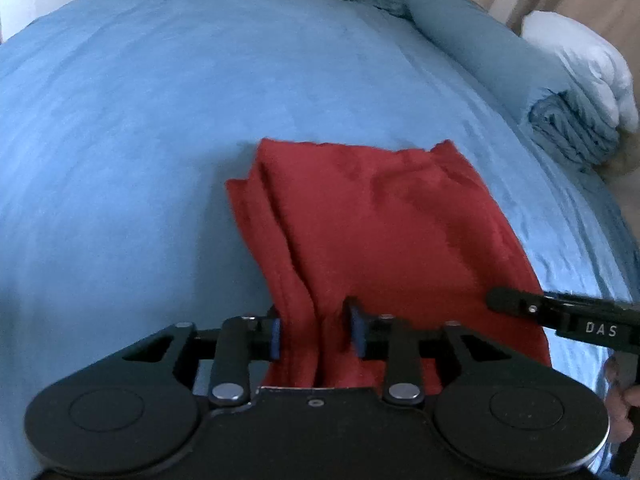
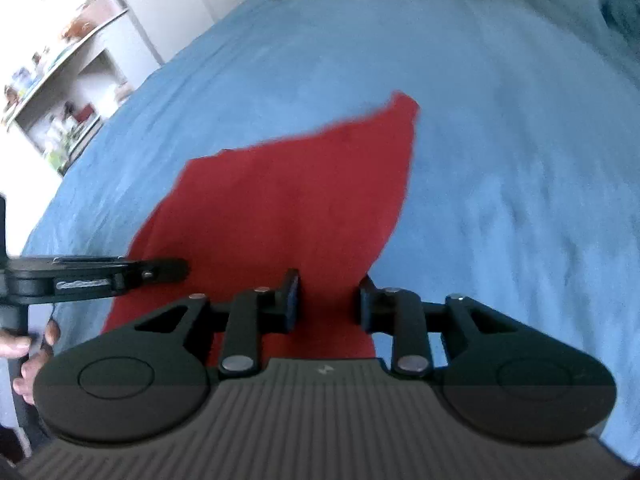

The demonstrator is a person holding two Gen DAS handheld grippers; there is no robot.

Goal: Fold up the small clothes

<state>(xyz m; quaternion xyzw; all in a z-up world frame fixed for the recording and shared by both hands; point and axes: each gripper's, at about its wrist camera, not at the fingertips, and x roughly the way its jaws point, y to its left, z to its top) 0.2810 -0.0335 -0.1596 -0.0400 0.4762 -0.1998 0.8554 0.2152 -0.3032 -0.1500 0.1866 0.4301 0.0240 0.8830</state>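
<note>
The red garment (image 1: 360, 220) runs lengthwise from both grippers toward upper frame, left gripper (image 1: 316, 334) pinching its bunched near edge, right gripper (image 2: 328, 300) half-spread around it, grip unclear.

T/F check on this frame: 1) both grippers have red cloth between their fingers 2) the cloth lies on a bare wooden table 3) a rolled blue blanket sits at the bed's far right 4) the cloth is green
1) True: the left gripper and the right gripper each have an edge of the red cloth between their fingers.
2) False: it lies on a blue bedsheet.
3) True: the rolled blue blanket sits there, beside a white pillow.
4) False: it is red.
</note>
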